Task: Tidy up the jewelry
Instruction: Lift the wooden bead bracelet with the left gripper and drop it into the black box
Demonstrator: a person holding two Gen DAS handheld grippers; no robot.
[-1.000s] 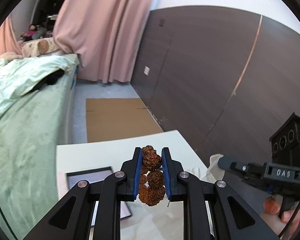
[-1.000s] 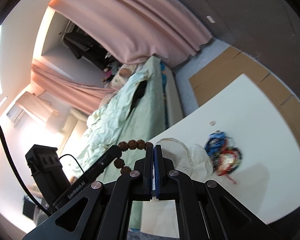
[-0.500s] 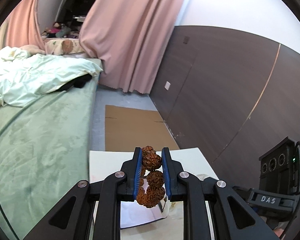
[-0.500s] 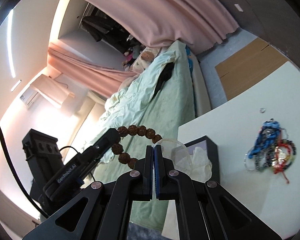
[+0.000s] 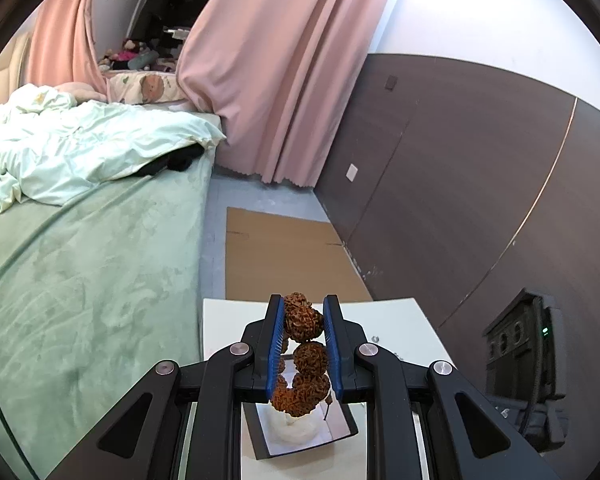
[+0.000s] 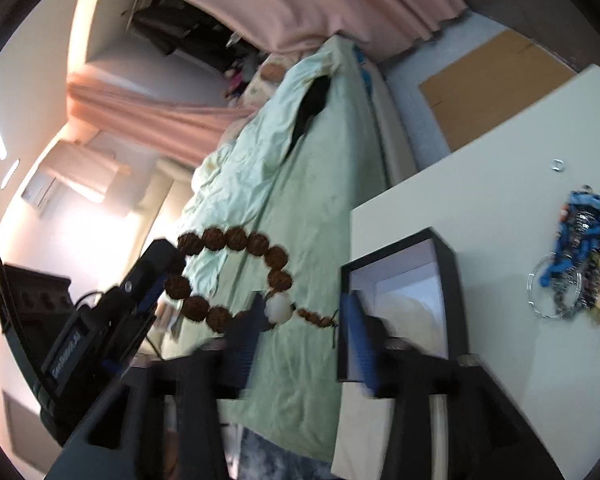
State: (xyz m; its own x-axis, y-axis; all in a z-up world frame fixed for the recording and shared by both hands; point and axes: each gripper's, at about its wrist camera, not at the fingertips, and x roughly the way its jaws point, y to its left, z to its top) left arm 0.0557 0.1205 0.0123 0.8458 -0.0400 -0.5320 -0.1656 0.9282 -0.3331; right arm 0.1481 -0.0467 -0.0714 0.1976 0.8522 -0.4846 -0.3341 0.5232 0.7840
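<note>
Bracelet (image 6: 236, 240) of large, wrinkled, reddish-brown seed beads strung in a loop, with one smooth white bead (image 6: 279, 307) near a short tail of smaller brown beads and a dark cord end. Hangs in the air over the edge of the green bed (image 6: 300, 208), just beside the near corner of the white tabletop (image 6: 480, 184).

Left gripper (image 5: 303, 344): blue-padded jaws closed narrowly on the bracelet (image 5: 303, 322), one bead pinched between the pads near their tips, further beads hanging down in the gap and below it. Right gripper (image 6: 300, 328): jaws opening, blurred with motion, standing well apart; white bead and small-bead tail lie between them, with no pad seen pressing on either.

Left wrist view only: beads close up, deeply furrowed like walnut shells; black box (image 5: 304, 436) with pale lining directly beneath the hanging beads, something white and rounded inside it; dark wood-panelled wall (image 5: 460, 200); flat cardboard (image 5: 284, 256) on the floor; other gripper's camera block at the right edge.

Right wrist view only: whole loop of the bracelet spread out, its far end in the left gripper (image 6: 160, 268) at lower left; black box (image 6: 448, 280) open, on the tabletop near its edge; tangled heap of jewelry (image 6: 580, 256), blue, red and silvery, well apart from the box to the right; small metal ring (image 6: 557, 165) alone farther back on the tabletop.
</note>
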